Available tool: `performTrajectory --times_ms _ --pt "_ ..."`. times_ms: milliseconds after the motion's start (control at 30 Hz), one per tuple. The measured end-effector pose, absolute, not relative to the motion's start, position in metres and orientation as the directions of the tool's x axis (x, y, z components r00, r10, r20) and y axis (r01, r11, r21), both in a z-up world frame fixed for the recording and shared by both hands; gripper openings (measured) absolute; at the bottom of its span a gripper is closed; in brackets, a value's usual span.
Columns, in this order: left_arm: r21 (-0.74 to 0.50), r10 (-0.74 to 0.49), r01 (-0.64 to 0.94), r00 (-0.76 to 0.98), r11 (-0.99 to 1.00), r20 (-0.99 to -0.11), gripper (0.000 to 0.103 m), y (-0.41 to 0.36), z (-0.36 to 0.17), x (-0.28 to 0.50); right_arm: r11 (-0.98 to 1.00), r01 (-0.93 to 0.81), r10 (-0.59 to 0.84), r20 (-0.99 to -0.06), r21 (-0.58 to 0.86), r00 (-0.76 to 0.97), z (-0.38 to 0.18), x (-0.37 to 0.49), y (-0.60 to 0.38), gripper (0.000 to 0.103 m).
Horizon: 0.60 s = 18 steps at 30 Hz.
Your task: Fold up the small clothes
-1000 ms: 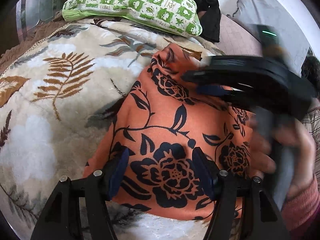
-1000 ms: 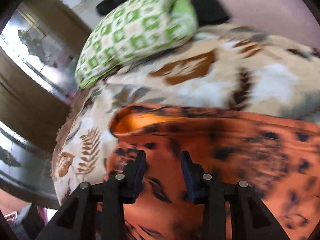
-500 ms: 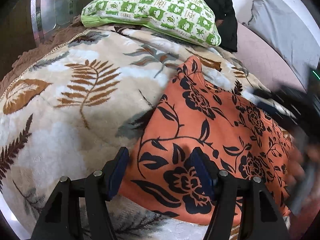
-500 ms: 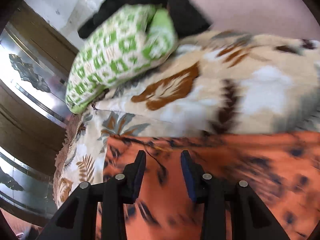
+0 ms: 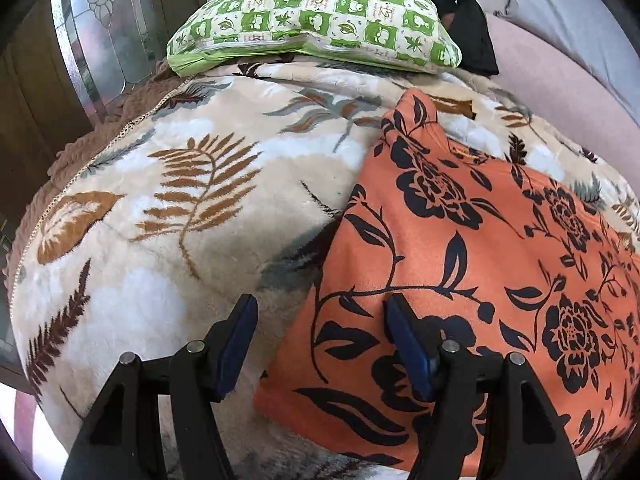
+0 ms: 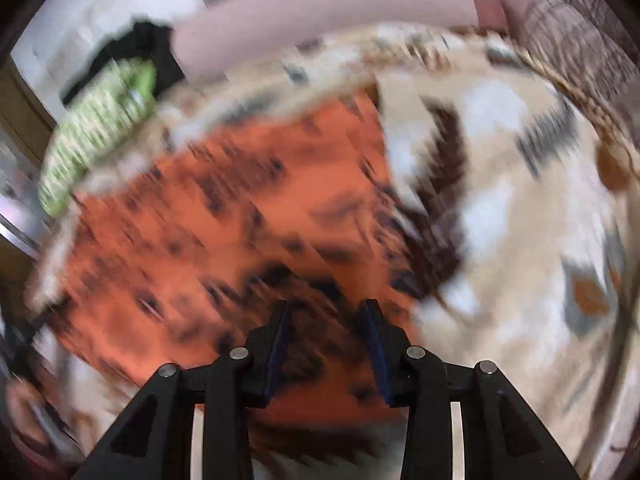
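One garment is in play — an orange cloth with black flowers [image 5: 460,264], lying flat on my leaf-patterned blanket [image 5: 168,216]. In the left wrist view its long axis runs from the near right edge up toward the far middle, where a narrow corner points at the green checked pillow [image 5: 316,20]; a black garment [image 5: 468,12] lies behind that pillow.

Compared with a second ago, the right gripper and the hand that crossed the left view above the cloth are gone from it, and the cloth sits further right in the frame, with more blanket showing on the left.

My left gripper [image 5: 320,344] hangs above the cloth's near left edge with its jaws spread wide, nothing between them — the left finger is over blanket, the right finger over orange fabric. My right gripper [image 6: 326,350] view is badly smeared; its jaws stand apart with a clear gap, and the orange cloth [image 6: 224,216] fills the middle and left beyond the fingertips, with blanket [image 6: 520,208] to the right.
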<state>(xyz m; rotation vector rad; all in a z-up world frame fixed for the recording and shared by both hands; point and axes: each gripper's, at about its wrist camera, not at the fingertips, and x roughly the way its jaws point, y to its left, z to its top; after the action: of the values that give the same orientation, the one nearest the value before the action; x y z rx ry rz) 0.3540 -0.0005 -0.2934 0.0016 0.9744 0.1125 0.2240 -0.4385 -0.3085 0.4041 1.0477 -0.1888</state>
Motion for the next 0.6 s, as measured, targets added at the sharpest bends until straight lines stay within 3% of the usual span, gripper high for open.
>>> performTrajectory --times_ms 100,267,367,500,600 --pt "0.051 0.111 -0.118 0.584 0.992 -0.804 0.069 0.0 -0.279 0.347 0.914 0.341 0.013 -0.856 0.219 0.516 -0.298 0.217 -0.437 0.041" --pt "-0.013 0.015 -0.036 0.675 0.999 -0.738 0.069 -0.018 -0.249 0.326 0.914 0.287 0.053 -0.786 0.286 0.616 -0.269 0.201 -0.417 0.041" --pt "0.038 -0.02 0.071 0.667 0.997 -0.745 0.069 -0.051 -0.257 0.317 0.942 0.203 0.092 -0.788 0.266 0.608 -0.27 0.202 -0.388 0.042" --pt "0.145 0.031 0.164 0.552 0.976 -0.833 0.069 -0.086 -0.3 0.32 0.953 0.218 0.083 -0.877 0.208 0.474 -0.312 0.22 -0.37 0.045" --pt "0.195 0.052 0.175 0.602 0.965 -0.797 0.069 -0.095 -0.296 0.313 0.957 0.22 0.061 -0.869 0.191 0.49 -0.302 0.215 -0.368 0.046"
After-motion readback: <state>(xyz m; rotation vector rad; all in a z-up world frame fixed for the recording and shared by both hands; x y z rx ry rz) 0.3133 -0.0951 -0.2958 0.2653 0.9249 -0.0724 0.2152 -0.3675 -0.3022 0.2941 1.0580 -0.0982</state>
